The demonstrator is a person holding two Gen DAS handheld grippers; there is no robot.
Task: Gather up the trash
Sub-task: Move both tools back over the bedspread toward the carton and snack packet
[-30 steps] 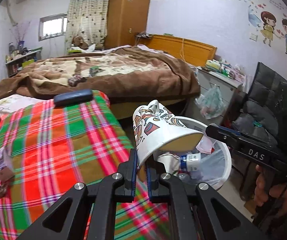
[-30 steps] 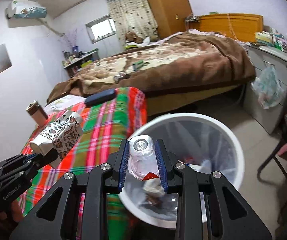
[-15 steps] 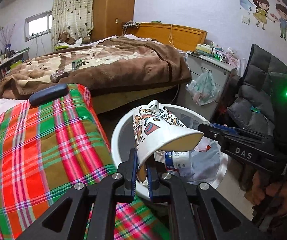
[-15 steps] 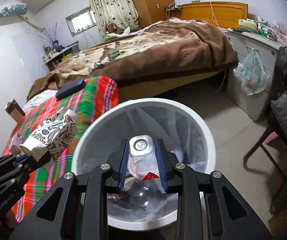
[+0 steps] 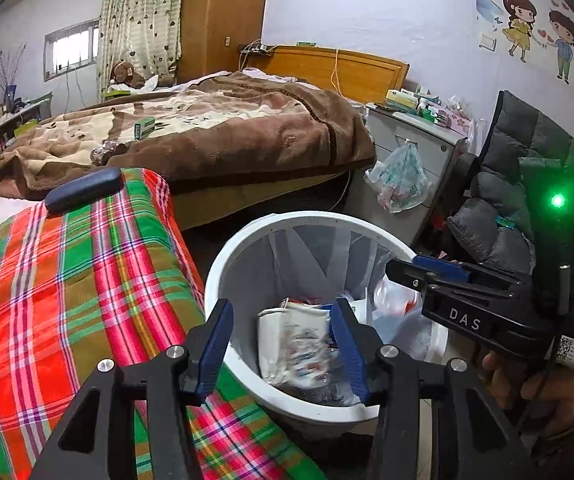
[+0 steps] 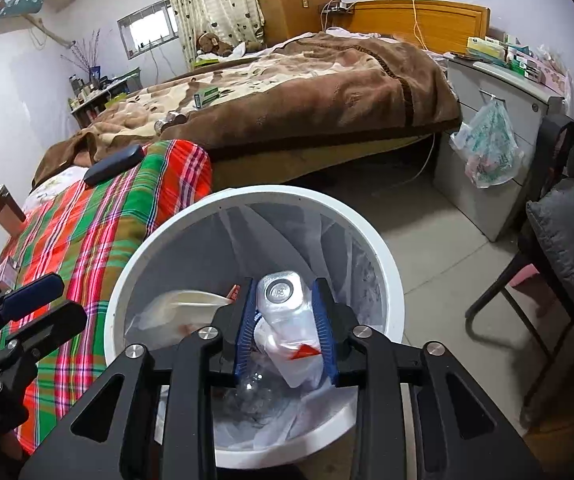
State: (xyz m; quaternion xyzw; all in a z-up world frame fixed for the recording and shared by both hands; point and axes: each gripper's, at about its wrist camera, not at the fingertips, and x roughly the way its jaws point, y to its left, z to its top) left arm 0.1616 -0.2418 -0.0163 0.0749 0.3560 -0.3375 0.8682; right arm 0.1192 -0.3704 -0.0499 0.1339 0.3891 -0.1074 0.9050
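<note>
The white trash bin [image 5: 223,264] with a clear liner stands on the floor beside the plaid-covered bed. My left gripper [image 5: 281,312] hangs over its near rim, jaws opening, nothing between the pads. The patterned paper cup [image 5: 295,344] lies blurred inside the bin below them. My right gripper [image 6: 283,292] is over the bin [image 6: 391,280], jaws opening. A clear plastic bottle [image 6: 283,300] still sits between its blue pads, sagging downward. Each view shows the other gripper over the bin: the right gripper [image 5: 403,268] and the left gripper [image 6: 47,308].
A plaid blanket [image 5: 67,280] carries a dark case [image 5: 83,188]. Behind it is a bed with a brown blanket [image 5: 247,136]. A grey cabinet [image 6: 499,128] has a plastic bag [image 6: 487,152] hanging from it. A chair with a dark jacket [image 5: 527,184] stands at the right.
Both grippers moved over the bin. The left jaws opened and the paper cup dropped into the bin. The right jaws widened around the bottle, which sags lower.
</note>
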